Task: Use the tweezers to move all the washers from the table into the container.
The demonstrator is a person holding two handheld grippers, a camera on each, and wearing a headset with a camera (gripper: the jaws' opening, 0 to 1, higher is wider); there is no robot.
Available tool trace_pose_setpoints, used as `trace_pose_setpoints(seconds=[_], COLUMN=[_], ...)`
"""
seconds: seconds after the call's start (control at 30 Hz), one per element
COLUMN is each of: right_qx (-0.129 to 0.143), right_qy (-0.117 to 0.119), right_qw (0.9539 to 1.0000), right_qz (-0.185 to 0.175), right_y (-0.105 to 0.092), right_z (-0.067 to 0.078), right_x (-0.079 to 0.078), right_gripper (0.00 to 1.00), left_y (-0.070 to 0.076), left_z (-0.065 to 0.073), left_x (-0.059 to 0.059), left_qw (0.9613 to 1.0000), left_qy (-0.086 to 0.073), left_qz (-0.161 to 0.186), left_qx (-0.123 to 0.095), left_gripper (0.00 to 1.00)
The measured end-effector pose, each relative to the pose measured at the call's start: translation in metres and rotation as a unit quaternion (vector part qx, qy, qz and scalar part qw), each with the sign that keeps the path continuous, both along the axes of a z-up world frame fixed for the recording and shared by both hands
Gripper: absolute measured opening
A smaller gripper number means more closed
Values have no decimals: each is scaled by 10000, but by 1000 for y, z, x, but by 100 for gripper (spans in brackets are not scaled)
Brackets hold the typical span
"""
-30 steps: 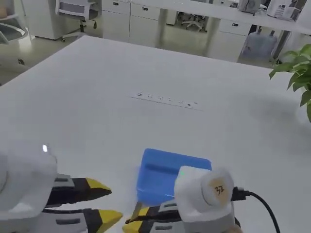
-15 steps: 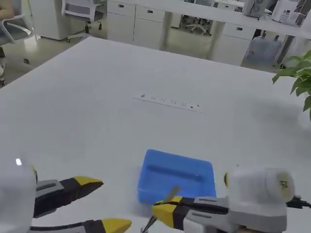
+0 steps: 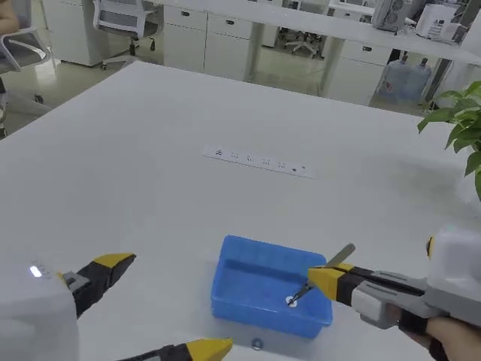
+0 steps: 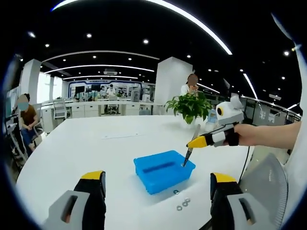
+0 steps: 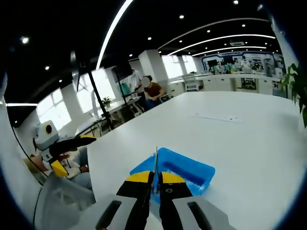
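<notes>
Head view: the right gripper [image 3: 325,276], jaws clamped on the tweezers [image 3: 301,292], dips their tips inside the blue container [image 3: 248,307] toward the near edge of the surface [image 3: 150,173]. Whether the tips carry anything cannot be told. One washer [image 3: 257,344] lies just outside the container's front wall, beside a tip of the left gripper [image 3: 169,304], its jaws spread wide.

Left gripper view: three washers [image 4: 179,208] lie near the surface's edge, ahead of the open jaws, which could scatter them if lowered carelessly.

Right gripper view: the thin tweezers, pinched between closed jaws, could twist and flick a washer away.
</notes>
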State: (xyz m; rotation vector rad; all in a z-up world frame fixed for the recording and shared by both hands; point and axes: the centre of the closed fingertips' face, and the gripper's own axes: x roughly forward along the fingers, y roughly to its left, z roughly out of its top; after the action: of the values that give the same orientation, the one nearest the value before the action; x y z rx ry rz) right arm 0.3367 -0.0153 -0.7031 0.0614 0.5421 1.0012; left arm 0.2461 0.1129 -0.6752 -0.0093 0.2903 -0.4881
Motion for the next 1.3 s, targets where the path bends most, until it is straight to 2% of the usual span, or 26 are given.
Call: trace_pose_setpoints(seconds=[0.07,0.1,0.13,0.3,0.37,0.47,0.6,0.73,0.83,1.03,1.17,1.2,1.3], right_qx=[-177,-183,-198,-543,-811,-980,-1391,-1306,-1163,-1170,-1043,-1006,-784], right_qy=[-52,-21,-19,-155,-261,-368,-512,-464,-377,-408,-437,-462,-513], right_qw=[9998,9997,9997,9982,9963,9945,9884,9899,9923,9922,9936,9938,9956], right_qz=[-70,-128,-139,-204,-123,45,325,288,217,136,79,26,-17], right_y=[-4,-6,-6,-8,-10,-4,-1,0,-1,-5,-6,-6,-4], right_z=[-6,-9,-11,-23,-31,-42,-55,-57,-58,-59,-54,-51,-38], right_x=[7,12,14,28,34,37,35,35,38,39,40,39,35], right_gripper=[2,2,2,2,2,2,2,2,2,2,3,3,3], left_y=[1,-1,-4,-9,-6,-6,-2,0,4,7,5,5,4], left_z=[-5,-7,-10,-18,-19,-13,-15,-15,-16,-18,-18,-19,-18], left_x=[3,4,4,5,6,8,7,9,9,9,9,9,9], left_qw=[9991,9978,9972,9980,9979,9991,9993,9994,9990,9987,9988,9987,9989], left_qy=[-79,-173,-185,-210,-140,-230,-213,-218,-218,-196,-200,-189,-187], left_qz=[52,18,-69,-66,-22,17,81,161,247,312,271,261,246], left_qx=[418,635,726,588,637,352,311,215,288,354,346,394,354], left_gripper=[98,99,99,99,99,99,96,97,95,95,96,96,96])
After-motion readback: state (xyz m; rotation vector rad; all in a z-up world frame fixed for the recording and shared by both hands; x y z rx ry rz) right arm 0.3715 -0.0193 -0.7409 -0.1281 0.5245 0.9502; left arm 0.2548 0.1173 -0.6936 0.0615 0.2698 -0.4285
